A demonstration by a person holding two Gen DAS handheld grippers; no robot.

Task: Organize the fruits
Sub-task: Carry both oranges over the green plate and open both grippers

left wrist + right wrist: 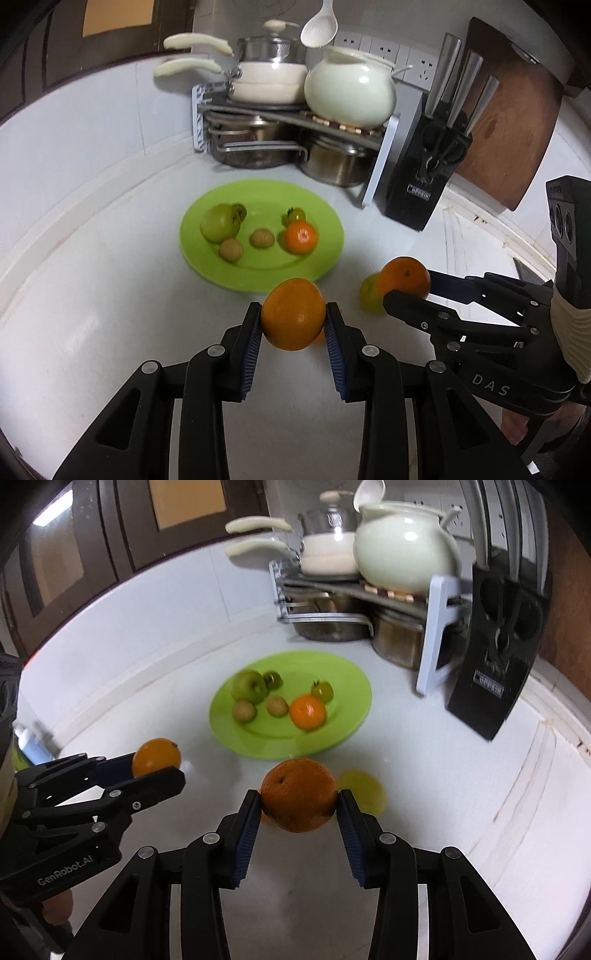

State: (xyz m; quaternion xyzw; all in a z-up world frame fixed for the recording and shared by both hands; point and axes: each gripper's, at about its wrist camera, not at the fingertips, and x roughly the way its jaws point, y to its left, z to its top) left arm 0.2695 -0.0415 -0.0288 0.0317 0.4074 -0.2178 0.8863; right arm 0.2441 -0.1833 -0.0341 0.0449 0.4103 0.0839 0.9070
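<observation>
While both pairs of tongs hold fruit above the white surface [92, 295], the sorting looks partly done. Nearest, at the bottom centre of the left wrist view, the left tongs [293, 319] pinch an orange [293, 314] between their blue pads. At the right edge of that view, the right tongs [410, 288] pinch a second orange [404, 277]; seen from the right wrist view it sits bottom centre, gripped at its sides.

Just behind the second orange, a yellow-green fruit [369, 295] lies loose on the surface, blurred, so its kind is unclear. It appears to be the only piece not yet gathered or held.

Farther back, at the middle of the frame, a green plate [258, 273] already carries a large green fruit [219, 223], two small brown fruits [231, 250], a small tangerine [301, 237] and a small green fruit [294, 215].

Beyond, in the upper part of the frame, a rack of pots [288, 125] and a knife block [424, 177] stand against the wall.

Judging from this, three fruits remain to reach the plate.
</observation>
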